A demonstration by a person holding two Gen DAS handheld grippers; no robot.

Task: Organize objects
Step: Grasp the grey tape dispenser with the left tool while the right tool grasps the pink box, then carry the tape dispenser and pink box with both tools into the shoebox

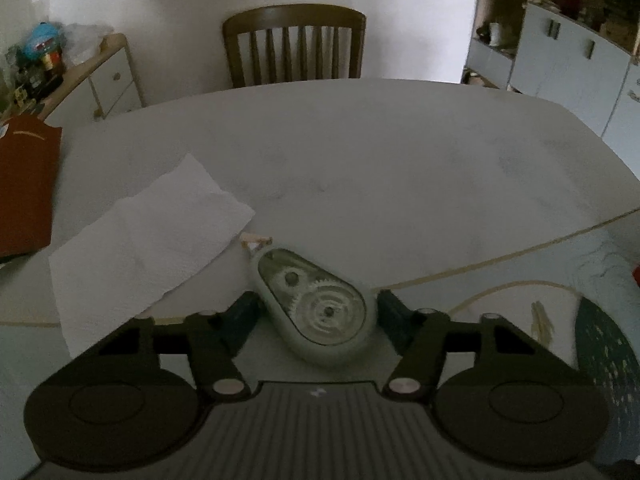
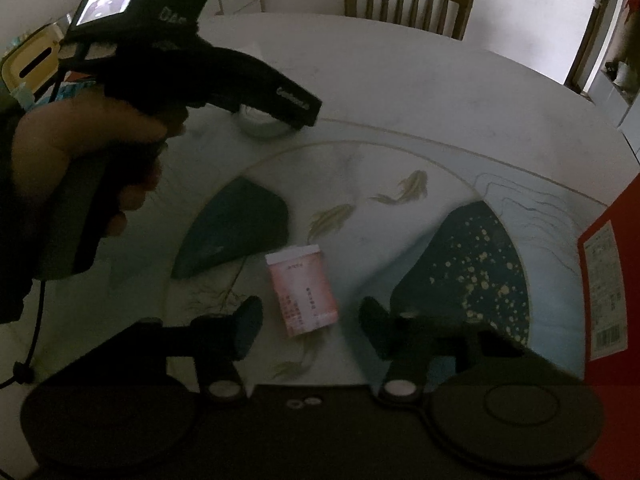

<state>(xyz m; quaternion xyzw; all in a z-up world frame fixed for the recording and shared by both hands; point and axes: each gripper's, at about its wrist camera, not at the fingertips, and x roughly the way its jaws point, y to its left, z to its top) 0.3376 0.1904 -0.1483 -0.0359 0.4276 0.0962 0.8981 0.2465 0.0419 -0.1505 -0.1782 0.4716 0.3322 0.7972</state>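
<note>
**Surroundings noted at the table**

A wooden slat-back chair (image 1: 294,46) stood at the far edge of the pale tablecloth (image 1: 380,152). Left of it sat a low white drawer unit (image 1: 108,76), its top cluttered (items too blurred to name). White cabinets (image 1: 576,56) lined the far right. In the right wrist view the cloth showed printed fish (image 2: 404,190) and dark leaf shapes (image 2: 236,228); a doorway (image 2: 592,36) showed at upper right.
</note>
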